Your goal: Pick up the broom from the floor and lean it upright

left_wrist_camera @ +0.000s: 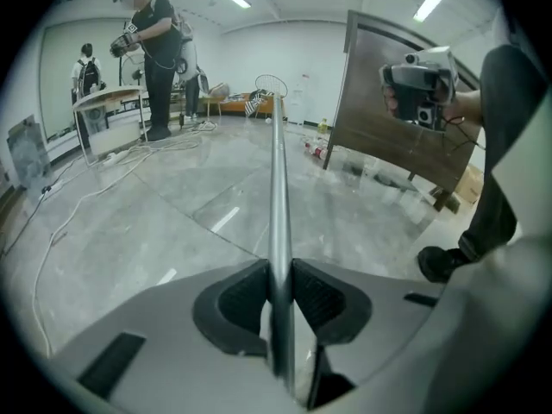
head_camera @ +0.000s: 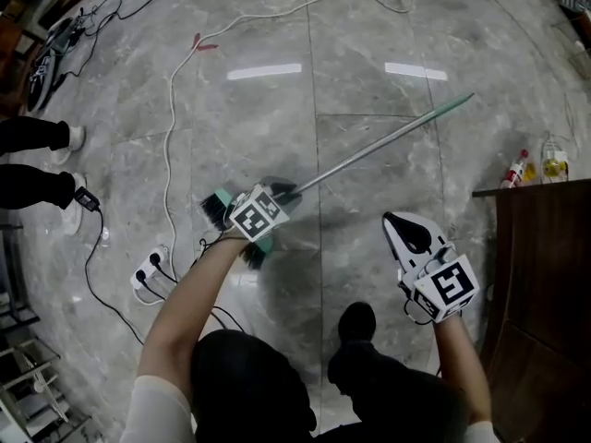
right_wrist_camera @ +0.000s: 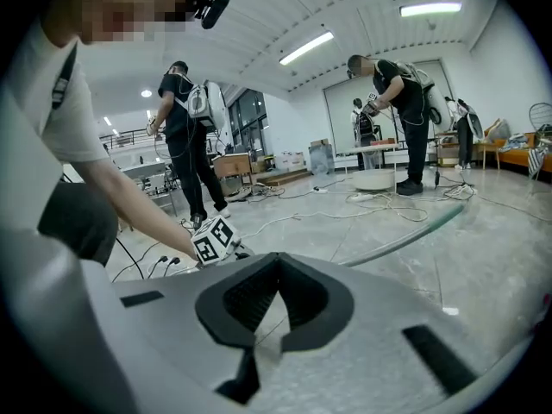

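Head view, left claw: my left claw (head_camera: 282,192) is clamped on the broom (head_camera: 388,141). It grips the metal handle just ahead of the teal-and-black head, which sits right behind and under the claw.
Head view, broom line: the handle runs away from the left claw, up and to the right, and ends in a green tip over the grey floor (head_camera: 369,53).
Head view, right claw: my right claw (head_camera: 408,227) hangs well apart from the broom on the near side of the handle, carrying nothing.
Head view, edges: a dark wooden cabinet (head_camera: 545,247) stands just right of the right claw, with bottles (head_camera: 531,166) beyond its top edge.
Head view, left side: a white cable (head_camera: 171,155) and a power strip (head_camera: 148,270) lie to the left of the left claw.
Head view, room: ahead of both claws the floor is wide and bare.

Left gripper view, jaws: both pads press on the handle (left_wrist_camera: 278,188), which is held in a narrow gap and runs straight out ahead.
Left gripper view, right side: the right claw (left_wrist_camera: 423,84) floats up to the right, in front of the cabinet (left_wrist_camera: 379,136).
Left gripper view, left side: a table (left_wrist_camera: 108,102) stands far off, with open floor between.

Right gripper view, jaws: the pad tips meet, and only floor shows through the gap beneath them — nothing is held.
Right gripper view, broom: the handle (right_wrist_camera: 405,235) crosses beyond the jaws, rising to the right. The left claw (right_wrist_camera: 228,247) is on it to the left.
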`<control>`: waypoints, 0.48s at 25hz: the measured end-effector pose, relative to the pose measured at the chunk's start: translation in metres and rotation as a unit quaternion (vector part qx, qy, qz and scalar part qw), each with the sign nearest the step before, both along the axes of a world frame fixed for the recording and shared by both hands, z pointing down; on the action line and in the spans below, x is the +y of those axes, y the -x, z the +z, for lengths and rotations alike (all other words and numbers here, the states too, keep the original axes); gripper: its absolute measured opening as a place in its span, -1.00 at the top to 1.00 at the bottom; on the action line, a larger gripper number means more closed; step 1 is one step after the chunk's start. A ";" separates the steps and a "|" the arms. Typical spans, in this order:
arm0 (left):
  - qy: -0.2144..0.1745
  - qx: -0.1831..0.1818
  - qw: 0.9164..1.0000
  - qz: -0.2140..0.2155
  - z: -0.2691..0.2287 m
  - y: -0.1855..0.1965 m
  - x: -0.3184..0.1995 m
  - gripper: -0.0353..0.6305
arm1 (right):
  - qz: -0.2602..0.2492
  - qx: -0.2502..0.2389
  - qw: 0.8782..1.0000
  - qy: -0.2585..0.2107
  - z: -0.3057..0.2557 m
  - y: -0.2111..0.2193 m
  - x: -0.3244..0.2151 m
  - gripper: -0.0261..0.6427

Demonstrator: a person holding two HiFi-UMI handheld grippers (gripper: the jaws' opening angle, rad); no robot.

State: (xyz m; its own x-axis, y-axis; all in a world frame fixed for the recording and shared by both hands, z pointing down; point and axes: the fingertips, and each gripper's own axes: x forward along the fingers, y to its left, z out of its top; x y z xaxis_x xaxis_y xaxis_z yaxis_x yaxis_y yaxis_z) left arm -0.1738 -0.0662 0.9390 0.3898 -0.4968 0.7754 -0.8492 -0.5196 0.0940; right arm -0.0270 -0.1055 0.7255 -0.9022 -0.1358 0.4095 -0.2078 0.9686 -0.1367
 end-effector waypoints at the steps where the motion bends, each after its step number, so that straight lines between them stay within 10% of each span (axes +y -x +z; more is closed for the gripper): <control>1: -0.002 0.004 1.000 0.003 -0.006 -0.005 -0.003 0.65 | 0.001 0.002 1.000 -0.004 -0.003 -0.003 -0.001 0.92; 12: -0.013 0.044 0.995 0.091 -0.060 -0.084 -0.019 0.65 | 0.050 0.017 0.998 -0.045 -0.059 -0.049 -0.025 0.92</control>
